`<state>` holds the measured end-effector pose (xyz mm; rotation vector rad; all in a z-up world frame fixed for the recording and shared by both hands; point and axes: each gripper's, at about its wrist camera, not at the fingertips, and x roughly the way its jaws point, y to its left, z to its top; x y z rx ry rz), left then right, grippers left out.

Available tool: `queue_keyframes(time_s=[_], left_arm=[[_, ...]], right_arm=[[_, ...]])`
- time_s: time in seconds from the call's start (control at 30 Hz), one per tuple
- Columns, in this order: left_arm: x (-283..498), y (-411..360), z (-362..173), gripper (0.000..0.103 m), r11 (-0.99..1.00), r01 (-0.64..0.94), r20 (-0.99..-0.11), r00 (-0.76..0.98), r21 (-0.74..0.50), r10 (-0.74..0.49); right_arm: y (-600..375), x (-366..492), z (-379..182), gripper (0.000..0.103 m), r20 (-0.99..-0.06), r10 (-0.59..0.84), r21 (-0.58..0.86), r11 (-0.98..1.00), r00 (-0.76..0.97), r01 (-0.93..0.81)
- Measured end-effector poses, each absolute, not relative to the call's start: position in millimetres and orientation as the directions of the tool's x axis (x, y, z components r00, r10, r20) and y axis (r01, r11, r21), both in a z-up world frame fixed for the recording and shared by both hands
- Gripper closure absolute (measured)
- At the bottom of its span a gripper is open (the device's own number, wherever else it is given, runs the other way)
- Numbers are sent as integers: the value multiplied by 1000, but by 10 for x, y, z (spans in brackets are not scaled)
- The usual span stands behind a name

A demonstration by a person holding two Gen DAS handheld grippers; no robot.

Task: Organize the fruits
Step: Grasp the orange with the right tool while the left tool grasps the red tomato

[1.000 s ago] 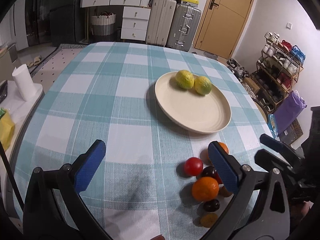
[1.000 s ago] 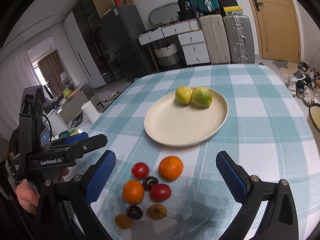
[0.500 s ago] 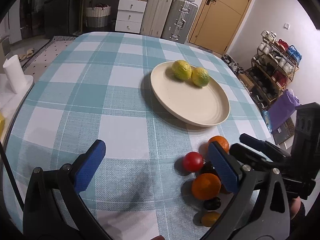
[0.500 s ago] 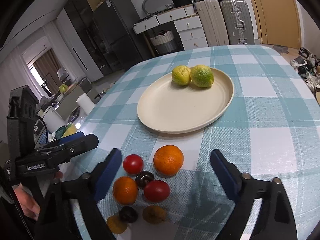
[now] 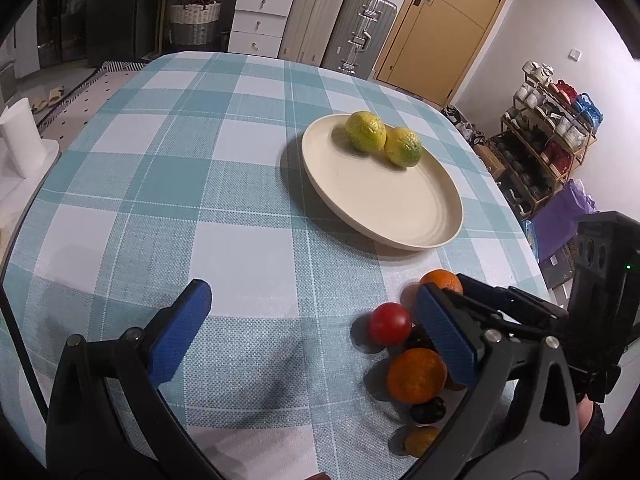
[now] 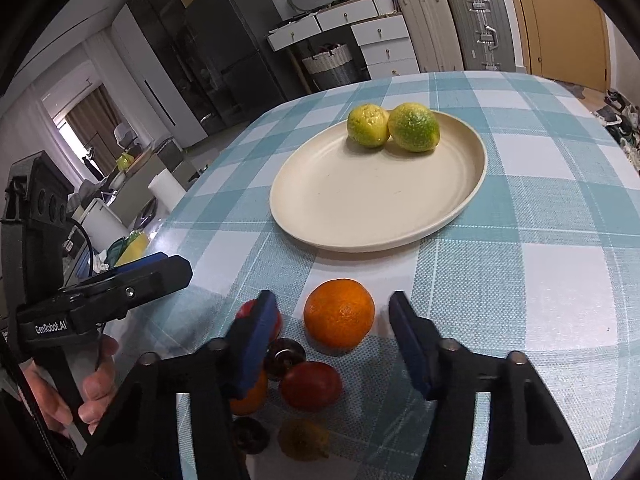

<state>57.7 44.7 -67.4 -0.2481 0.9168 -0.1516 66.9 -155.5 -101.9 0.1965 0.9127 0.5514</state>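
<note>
A cream plate point(image 6: 360, 208) on the checked tablecloth holds two yellow-green lemons point(image 6: 414, 127); the plate also shows in the left wrist view point(image 5: 400, 208). Near the table's front edge lies a cluster of small fruits: two oranges, red tomatoes and dark plums. My right gripper point(image 6: 332, 336) is open, its blue pads on either side of the far orange point(image 6: 339, 313), not touching it. My left gripper point(image 5: 316, 336) is open and empty above bare cloth, left of the cluster; a red tomato point(image 5: 389, 323) and the near orange point(image 5: 416, 375) sit by its right finger.
The round table's edge curves close on the left and right. Beyond it stand suitcases point(image 5: 360, 32), white drawers point(image 5: 256, 20), a shoe rack point(image 5: 552, 136) and a paper roll point(image 5: 20, 132) on a side surface.
My right gripper has moved forward and down to the fruit cluster and narrowed its jaws around the far orange. My left gripper has shifted slightly and stays open.
</note>
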Motion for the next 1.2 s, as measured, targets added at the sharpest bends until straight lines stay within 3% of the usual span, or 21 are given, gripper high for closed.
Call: queue_keyframes(time_s=[0.07, 0.17, 0.3, 0.4, 0.97, 1.17, 1.2], left_arm=[[585, 438, -683, 1, 961, 25, -767, 598, -274, -234], [594, 440, -698, 1, 961, 23, -769, 594, -274, -234], [602, 445, -722, 1, 958, 25, -772, 586, -286, -245], [605, 412, -722, 1, 937, 83, -756, 569, -339, -324], [764, 90, -871, 2, 941, 130, -811, 479, -311, -335], [846, 26, -915, 14, 945, 115, -833, 449, -306, -324], [850, 21, -922, 21, 944, 116, -834, 444, -308, -327]], right_arm=[[-1526, 669, -1037, 62, -714, 505, 362, 859, 485, -363], [-1518, 658, -1047, 65, -713, 505, 354, 858, 487, -372], [-1525, 630, -1046, 66, -701, 510, 352, 855, 499, -380], [-1577, 628, -1026, 66, -687, 524, 373, 849, 504, -374], [-1882, 566, -896, 66, -633, 541, 405, 841, 554, -358], [-1903, 562, -952, 66, -631, 555, 422, 832, 542, -360], [-1912, 561, -957, 66, -630, 557, 425, 831, 541, -359]])
